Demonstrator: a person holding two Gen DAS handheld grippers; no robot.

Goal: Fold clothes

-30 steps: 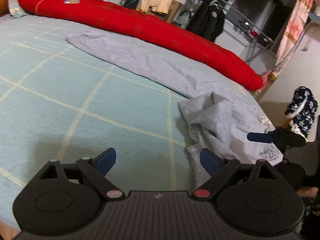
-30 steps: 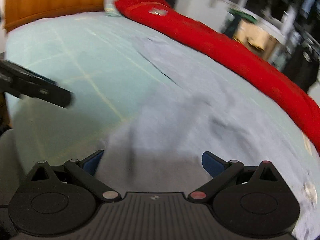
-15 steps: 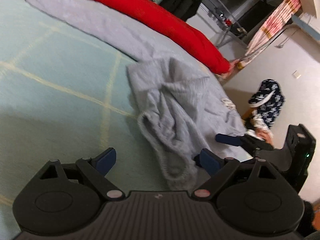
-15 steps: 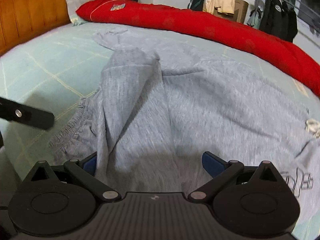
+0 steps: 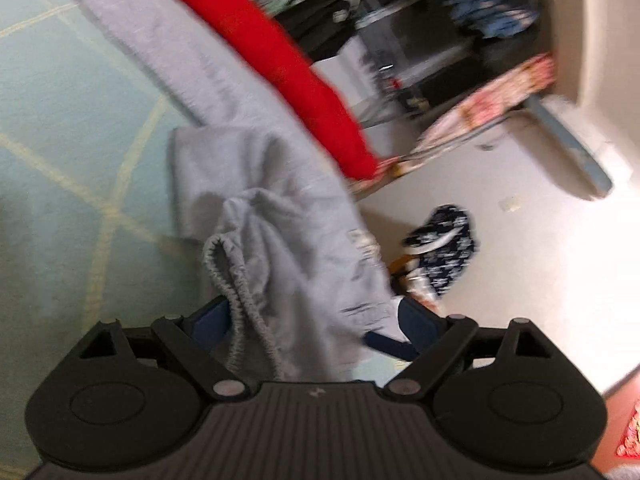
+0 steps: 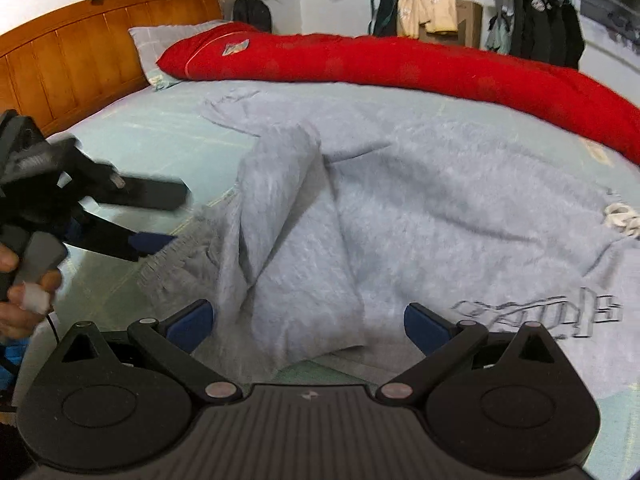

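Grey sweatpants (image 6: 420, 200) lie spread on the pale green bed sheet (image 6: 160, 136); one leg (image 6: 280, 200) is folded back toward me. My right gripper (image 6: 308, 328) is open just above the near end of that folded leg. At the left of the same view my left gripper (image 6: 168, 218) is open, its blue pad beside the ribbed cuff (image 6: 176, 252). In the left wrist view the cuff (image 5: 236, 288) and bunched grey fabric lie between the spread fingers of the left gripper (image 5: 314, 322).
A long red duvet (image 6: 400, 64) runs along the far side of the bed, with a pillow (image 6: 168, 40) and wooden headboard (image 6: 72, 48) at the left. Beyond the bed's edge are bare floor (image 5: 540, 260), a dark patterned garment (image 5: 444, 248) and clothes racks (image 6: 536, 20).
My left gripper has swung right and closed in on the folded leg, so the cuff now lies between its fingers. The right gripper has drawn back a little; both stay open.
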